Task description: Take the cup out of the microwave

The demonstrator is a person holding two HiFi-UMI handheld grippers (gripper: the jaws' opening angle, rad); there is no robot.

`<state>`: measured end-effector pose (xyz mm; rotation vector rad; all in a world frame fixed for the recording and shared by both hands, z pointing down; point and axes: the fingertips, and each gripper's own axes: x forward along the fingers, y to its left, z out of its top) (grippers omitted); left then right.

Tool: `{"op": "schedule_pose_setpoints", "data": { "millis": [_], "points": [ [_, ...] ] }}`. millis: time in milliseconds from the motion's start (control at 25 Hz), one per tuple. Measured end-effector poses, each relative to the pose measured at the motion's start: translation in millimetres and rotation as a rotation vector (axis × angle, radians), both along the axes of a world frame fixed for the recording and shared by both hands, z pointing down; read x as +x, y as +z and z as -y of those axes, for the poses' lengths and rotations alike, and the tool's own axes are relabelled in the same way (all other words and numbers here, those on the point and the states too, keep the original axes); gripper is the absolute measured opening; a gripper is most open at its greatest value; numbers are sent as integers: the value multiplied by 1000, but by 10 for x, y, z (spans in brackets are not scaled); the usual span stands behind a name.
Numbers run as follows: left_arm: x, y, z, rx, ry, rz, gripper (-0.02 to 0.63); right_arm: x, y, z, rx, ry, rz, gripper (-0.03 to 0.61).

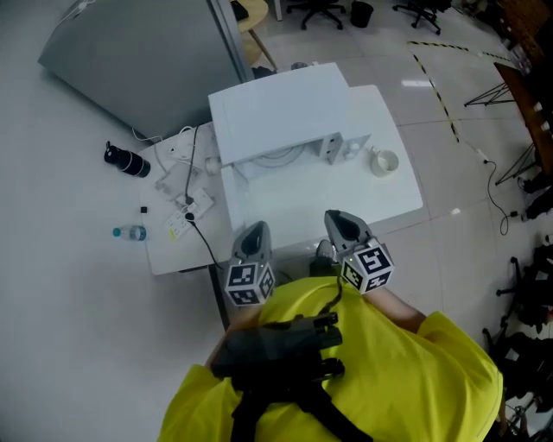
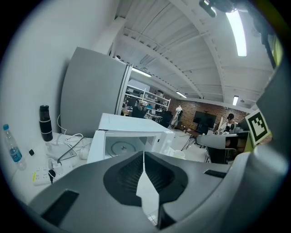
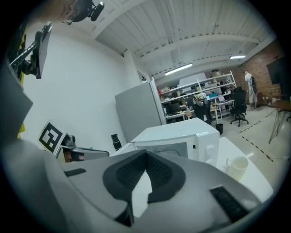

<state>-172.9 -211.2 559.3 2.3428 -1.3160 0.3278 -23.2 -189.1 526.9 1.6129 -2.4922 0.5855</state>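
Note:
The white microwave (image 1: 281, 108) stands at the back of a white table (image 1: 380, 203) with its door open, and its round turntable (image 1: 278, 156) is bare. A cream cup (image 1: 383, 161) stands upright on the table just right of the microwave, also seen in the right gripper view as the cup (image 3: 236, 167). My left gripper (image 1: 252, 233) and right gripper (image 1: 339, 221) hover side by side over the table's near edge, close to my body and well short of the cup. Both are shut with nothing between the jaws, as the left gripper (image 2: 144, 154) and right gripper (image 3: 146, 154) show.
A power strip with cables (image 1: 194, 203) lies on the table's left part. A black bottle (image 1: 127, 161) and a small water bottle (image 1: 130, 232) lie further left. A grey cabinet (image 1: 147, 60) stands behind. Tripod legs (image 1: 518, 164) and office chairs (image 1: 320, 10) stand on the floor.

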Motion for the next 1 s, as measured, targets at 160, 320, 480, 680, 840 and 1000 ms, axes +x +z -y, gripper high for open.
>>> {"op": "schedule_pose_setpoints", "data": {
  "millis": [160,320,480,680,840,1000],
  "points": [
    [3,-54,-143,0,28,-6,3,-59,-46,-93,-1,-5,-3,3],
    [1,-162,-210,20,51,-21,3,-62,-96,-140,14,26,-16,3],
    [-2,-213,-238,30,75,-33,3,-149,-82,-185,11,33,-9,3],
    [-44,-224,-311,31,103,-29,3,-261,-53,-272,7,44,-8,3],
    [-120,-219,-339,32,111,-30,3,-329,-20,-299,3,50,-7,3],
    [-176,-248,-371,33,122,-30,3,-419,-29,-332,6,39,-18,3]
  ]
}}
